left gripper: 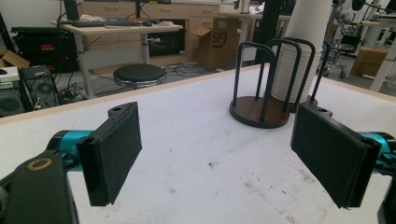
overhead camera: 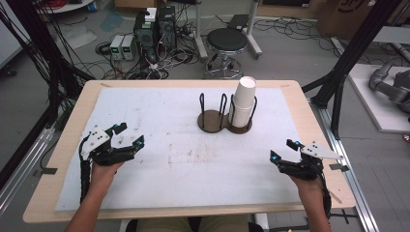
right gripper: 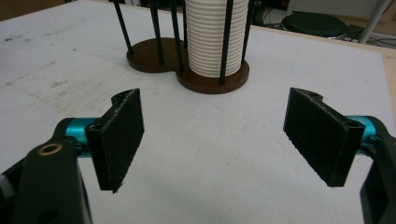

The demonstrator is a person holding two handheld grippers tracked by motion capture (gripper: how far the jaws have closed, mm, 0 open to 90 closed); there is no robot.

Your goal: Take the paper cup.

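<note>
A tall stack of white paper cups (overhead camera: pixel 243 100) stands in the right ring of a dark two-ring holder (overhead camera: pixel 211 121) at the table's far middle; the left ring holds nothing. My left gripper (overhead camera: pixel 129 135) hovers over the white mat (overhead camera: pixel 183 154) at the near left, jaws wide apart, open with nothing between them. At the near right my right gripper (overhead camera: pixel 283 149) is likewise open and bare. In the left gripper view (left gripper: pixel 217 154) the holder (left gripper: pixel 259 114) and cups (left gripper: pixel 299 60) lie ahead to the right. The right gripper view (right gripper: pixel 215 140) has the cups (right gripper: pixel 212 39) straight ahead.
A round black stool (overhead camera: pixel 226 41) and computer gear with tangled cables (overhead camera: pixel 150 38) sit on the floor beyond the table's far edge. Black frame posts (overhead camera: pixel 345 72) rise at the right side.
</note>
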